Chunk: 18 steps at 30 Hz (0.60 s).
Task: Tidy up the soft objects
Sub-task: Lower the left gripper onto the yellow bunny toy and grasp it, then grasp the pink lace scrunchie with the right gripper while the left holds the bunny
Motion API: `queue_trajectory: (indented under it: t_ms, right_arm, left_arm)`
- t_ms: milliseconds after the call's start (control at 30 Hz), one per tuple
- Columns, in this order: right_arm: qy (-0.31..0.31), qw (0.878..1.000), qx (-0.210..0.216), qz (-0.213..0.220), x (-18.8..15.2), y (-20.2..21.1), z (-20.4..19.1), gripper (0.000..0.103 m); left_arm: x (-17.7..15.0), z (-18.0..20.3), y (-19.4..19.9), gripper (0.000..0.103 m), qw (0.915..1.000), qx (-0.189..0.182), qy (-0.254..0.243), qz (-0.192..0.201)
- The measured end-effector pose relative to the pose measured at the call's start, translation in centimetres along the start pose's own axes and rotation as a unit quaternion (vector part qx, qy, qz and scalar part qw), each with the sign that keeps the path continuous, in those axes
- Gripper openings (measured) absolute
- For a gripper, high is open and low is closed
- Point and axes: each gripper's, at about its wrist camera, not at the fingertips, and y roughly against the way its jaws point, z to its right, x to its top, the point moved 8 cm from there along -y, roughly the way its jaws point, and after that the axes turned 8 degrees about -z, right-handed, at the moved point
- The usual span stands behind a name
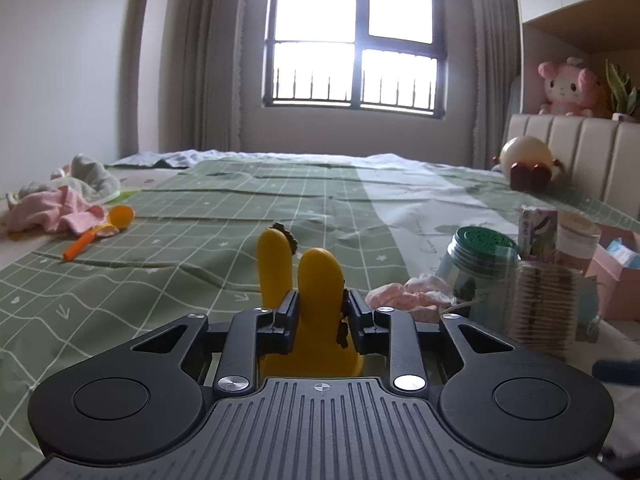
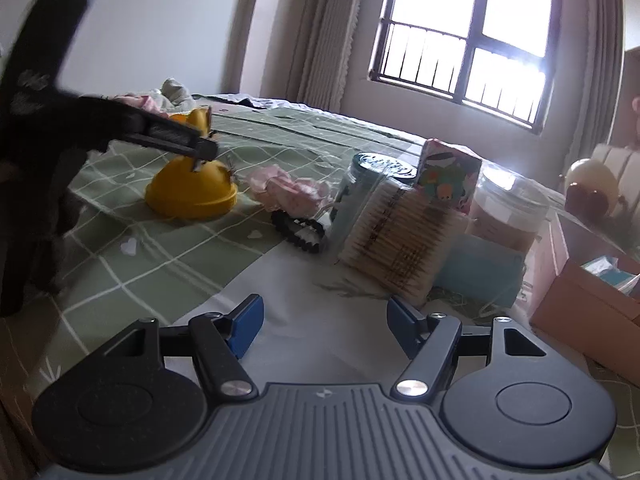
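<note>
Currently: left gripper [image 1: 318,320] pinched on yellow eared toy [image 1: 316,300] at the base of its ears; dome base on green checked bedspread [image 1: 180,248], ears upright, long axis vertical. Right gripper [image 2: 324,330] spread wide, holding nothing, near cotton-swab box [image 2: 400,232]

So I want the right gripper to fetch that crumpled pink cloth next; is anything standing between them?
Nothing visible does. Bare bedspread lies between the open right gripper and the pink cloth. A black hair tie lies just in front of it, with the cotton swab box to its right.
</note>
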Motion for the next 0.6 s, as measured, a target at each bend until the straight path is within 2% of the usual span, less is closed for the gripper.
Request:
queue_trajectory:
  t_ms: [133, 200, 267, 500, 533, 600]
  right_arm:
    - [0.047, 0.999, -0.011, 0.012, 3.7, -0.4, -0.7, 0.062]
    - [0.07, 0.997, -0.01, 0.012, 5.8, -1.3, -1.4, 0.057]
    - [0.1, 0.995, -0.017, 0.01, 7.4, -2.9, -2.2, 0.056]
    - [0.158, 0.986, -0.025, -0.041, 10.5, -9.3, -5.9, 0.053]
    - [0.164, 0.984, -0.032, -0.055, 10.8, -10.3, -6.2, 0.048]
    - [0.159, 0.983, -0.035, -0.089, 11.2, -12.0, -6.4, 0.019]
  left_arm:
    - [0.0, -1.2, 0.7, 0.025, 0.9999, -0.012, 0.0, 0.0]
    - [0.2, -2.2, 1.2, 0.024, 0.9997, -0.022, 0.012, -0.001]
    - [0.4, -3.2, 1.6, 0.023, 0.9993, -0.029, 0.021, -0.001]
    - [1.6, -6.3, 1.9, 0.022, 0.9982, -0.042, 0.041, 0.007]
    - [1.7, -6.8, 1.7, 0.022, 0.998, -0.042, 0.046, 0.008]
    - [2.0, -7.6, 1.0, 0.021, 0.9978, -0.042, 0.051, 0.006]
